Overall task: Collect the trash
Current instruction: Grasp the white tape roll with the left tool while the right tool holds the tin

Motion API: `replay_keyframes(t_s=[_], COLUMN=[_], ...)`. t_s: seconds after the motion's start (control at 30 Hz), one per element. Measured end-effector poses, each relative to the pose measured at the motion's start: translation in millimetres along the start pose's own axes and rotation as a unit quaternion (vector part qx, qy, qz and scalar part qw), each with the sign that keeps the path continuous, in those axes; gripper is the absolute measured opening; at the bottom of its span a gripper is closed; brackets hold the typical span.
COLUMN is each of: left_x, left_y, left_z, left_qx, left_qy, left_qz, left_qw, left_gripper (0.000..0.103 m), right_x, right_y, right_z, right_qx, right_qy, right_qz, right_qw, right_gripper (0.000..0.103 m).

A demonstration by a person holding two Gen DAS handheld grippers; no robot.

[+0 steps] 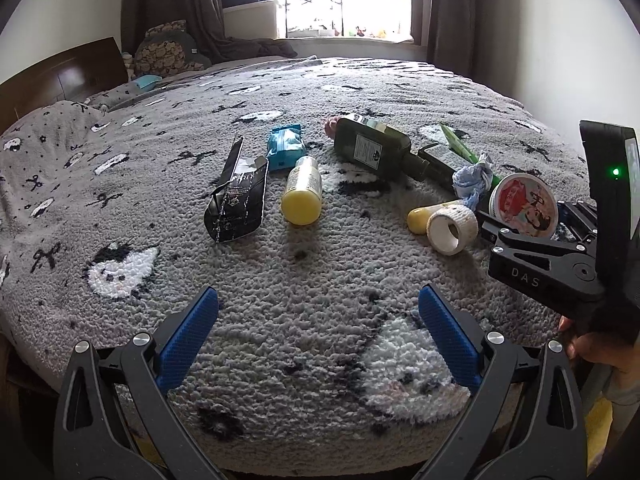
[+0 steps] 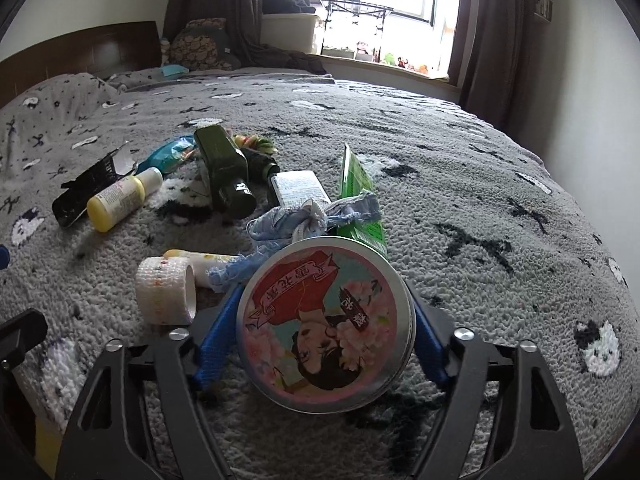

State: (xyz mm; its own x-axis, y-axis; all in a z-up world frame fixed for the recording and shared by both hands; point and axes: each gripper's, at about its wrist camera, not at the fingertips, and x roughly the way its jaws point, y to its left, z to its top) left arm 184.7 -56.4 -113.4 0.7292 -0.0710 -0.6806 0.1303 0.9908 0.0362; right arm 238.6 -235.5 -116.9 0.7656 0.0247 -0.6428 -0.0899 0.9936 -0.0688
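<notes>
Trash lies scattered across the grey blanket on a bed. In the left wrist view, the left gripper sits at the bottom of the frame with its blue pads wide apart over bare blanket, nothing between them. Above it, mid-frame, lie a black wrapper, a yellow bottle, a teal packet and a dark green bottle. Toward the right are a tape roll, a crumpled blue cloth and a round tin, which rests tilted in the right gripper at the right edge.

In the right wrist view, the round tin fills the lower middle, its picture lid facing the camera. The right gripper has a blue pad pressed against each side of it. The tape roll stands just left of the tin, the blue cloth just above it, and a green packet beyond. The yellow bottle and black wrapper lie at the left.
</notes>
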Motion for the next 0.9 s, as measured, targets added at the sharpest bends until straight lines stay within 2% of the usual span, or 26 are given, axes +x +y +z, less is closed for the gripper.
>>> replay_keyframes(t_s=[0.2,0.33,0.4,0.53,0.67,0.83,0.9], left_x=[13,24,29,44,56,64,60], left_y=[-16,-36,-45,-62,-71,-74,-74], left_z=[4,11,15,24,30,29,27], left_qx=[0.008,0.012,0.009,0.006,-0.006,0.002,0.008], left_qy=[0.007,0.008,0.009,0.010,0.021,0.035,0.035], left_qz=[-0.036,-0.073,-0.086,-0.079,-0.074,-0.061,-0.063], left_qw=[0.9993,0.9972,0.9962,0.9968,0.9970,0.9975,0.9974], left_gripper=[0.094,0.094,0.088,0.073,0.066,0.051,0.040], right_x=[-8,-29,-38,-53,-60,-65,-67], right_y=[-19,-44,-56,-71,-71,-64,-62], right_z=[-3,-6,-7,-10,-15,-22,-24], right_qx=[0.032,0.058,0.070,0.086,0.088,0.085,0.085], right_qy=[-0.005,-0.022,-0.029,-0.035,-0.033,-0.031,-0.031], right_qz=[0.033,0.027,0.020,0.018,0.019,0.026,0.029], right_qw=[0.999,0.998,0.997,0.996,0.995,0.996,0.995], right_gripper=[0.072,0.072,0.072,0.072,0.072,0.072,0.072])
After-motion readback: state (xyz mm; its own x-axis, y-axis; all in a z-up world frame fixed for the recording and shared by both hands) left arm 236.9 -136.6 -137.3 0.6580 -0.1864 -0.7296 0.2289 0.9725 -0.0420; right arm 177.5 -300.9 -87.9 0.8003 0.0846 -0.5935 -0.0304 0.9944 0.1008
